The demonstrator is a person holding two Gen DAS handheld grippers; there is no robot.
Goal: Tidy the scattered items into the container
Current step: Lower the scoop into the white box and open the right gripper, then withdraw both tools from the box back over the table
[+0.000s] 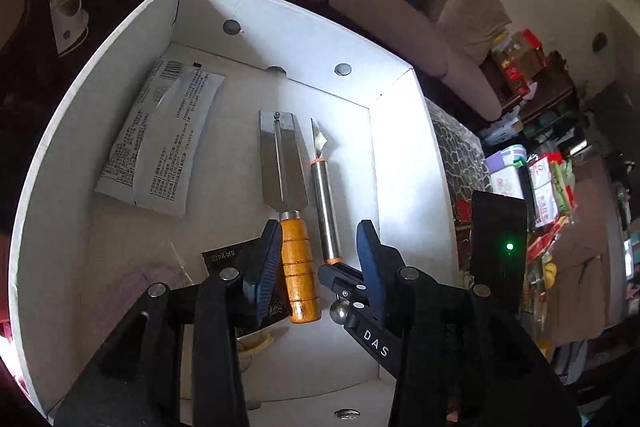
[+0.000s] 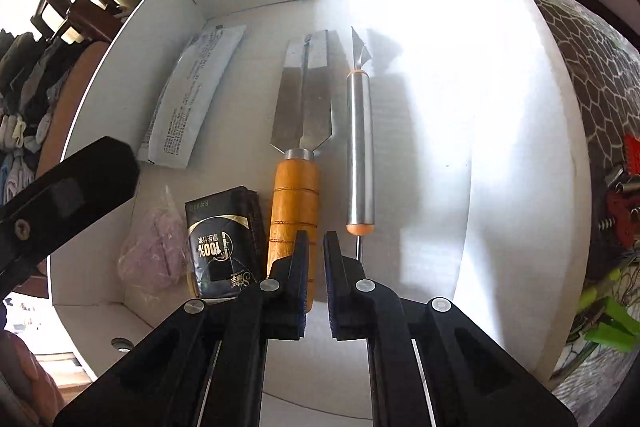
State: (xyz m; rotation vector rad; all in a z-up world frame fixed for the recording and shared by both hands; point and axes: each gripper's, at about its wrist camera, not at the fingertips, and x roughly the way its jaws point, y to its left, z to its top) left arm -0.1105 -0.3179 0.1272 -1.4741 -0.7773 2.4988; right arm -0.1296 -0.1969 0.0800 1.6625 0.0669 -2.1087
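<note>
Bare box floor [image 2: 420, 147] right of steel tool [image 2: 360, 147]

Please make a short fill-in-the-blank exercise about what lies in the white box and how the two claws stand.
1. The scraper has a handle made of ____.
2. The steel tool lies to the ____ of the scraper.
3. The left claw stands ____ above the white box.
4. The right claw holds ____.

Missing words: wood; right; open; nothing

white open box [image 2: 520, 147] holds all items flat. wooden-handled scraper [image 2: 298, 163] and steel peeler [image 2: 360, 147] lie parallel, just apart. printed sachet [image 2: 192, 95], black packet [image 2: 224, 243], clear bag [image 2: 152, 251] lie left of them.
</note>
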